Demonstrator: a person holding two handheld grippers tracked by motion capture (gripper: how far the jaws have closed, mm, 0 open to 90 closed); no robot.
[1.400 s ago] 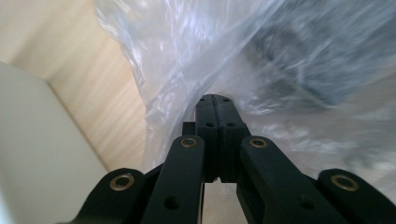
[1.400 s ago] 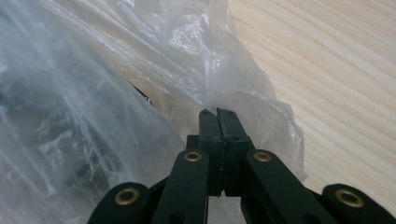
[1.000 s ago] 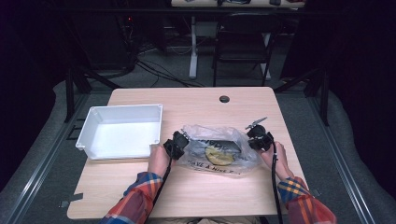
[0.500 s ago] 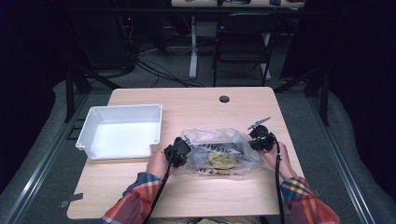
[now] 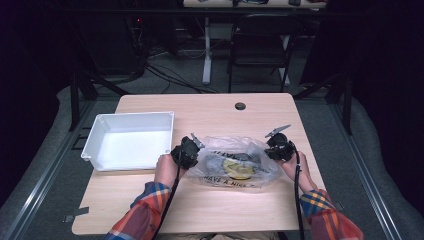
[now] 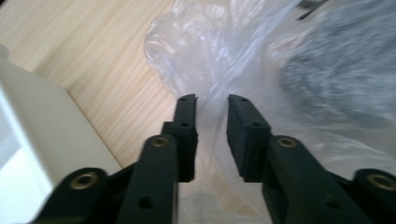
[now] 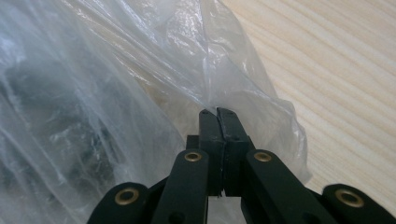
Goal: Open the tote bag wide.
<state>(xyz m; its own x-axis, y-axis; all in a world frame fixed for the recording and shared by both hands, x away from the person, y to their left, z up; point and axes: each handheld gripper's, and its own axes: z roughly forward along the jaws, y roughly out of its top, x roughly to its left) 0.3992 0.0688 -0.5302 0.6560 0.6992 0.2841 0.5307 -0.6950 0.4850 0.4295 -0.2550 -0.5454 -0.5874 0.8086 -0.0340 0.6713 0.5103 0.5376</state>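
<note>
The right gripper (image 7: 218, 112) has its jaws pressed together on a fold of the bag (image 7: 140, 93), pinching the thin clear film at its edge; the wood of the table (image 7: 336, 70) lies bare just beyond. In the high view this gripper (image 5: 278, 146) sits at the bag's right end, with the hand (image 5: 292, 165) behind it.

The left gripper (image 6: 212, 100) has its jaws a little spread; they have just been opening. A gathered strand of the bag (image 6: 243, 56) runs up through the gap between them, and the pads do not press on it. Something dark and blurred shows through the film to the right. In the high view this gripper (image 5: 186, 151) sits at the bag's left end, held by the left hand (image 5: 165, 170).

The bag (image 5: 235, 162) lies on the table (image 5: 210, 107) between the two grippers, crumpled, with black print along its near side and a yellow round thing (image 5: 238, 169) inside it.

Just left of the left gripper stands a white tray (image 5: 100, 137), its near wall close beside the jaws (image 6: 42, 135). A small dark hole (image 5: 240, 106) marks the table's far side.
</note>
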